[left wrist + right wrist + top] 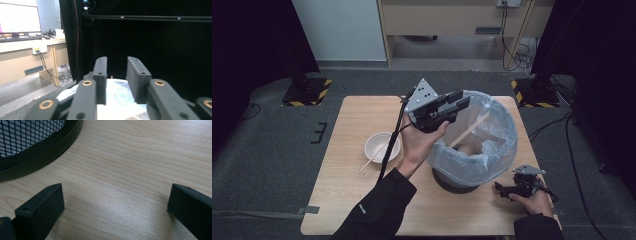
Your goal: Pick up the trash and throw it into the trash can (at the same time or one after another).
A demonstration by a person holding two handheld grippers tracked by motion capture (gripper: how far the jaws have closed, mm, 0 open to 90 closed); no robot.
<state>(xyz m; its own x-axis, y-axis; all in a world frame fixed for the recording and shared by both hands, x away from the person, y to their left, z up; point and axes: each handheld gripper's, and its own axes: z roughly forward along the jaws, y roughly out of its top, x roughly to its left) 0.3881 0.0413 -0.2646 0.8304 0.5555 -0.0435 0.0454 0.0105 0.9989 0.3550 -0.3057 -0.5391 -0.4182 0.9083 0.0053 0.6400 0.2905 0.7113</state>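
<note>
Now the left hand-held gripper hangs over the near-left rim of the bin, its jaws parted a little with nothing between them. One chopstick slants inside the bin, leaning against the clear plastic liner; a rounded tan thing lies at the bottom, too dim to name. Left of the bin, a white bowl on the bench holds another chopstick that juts over its rim. By the bin's base, the right hand-held gripper rests on the bench with jaws spread wide, empty.
</note>
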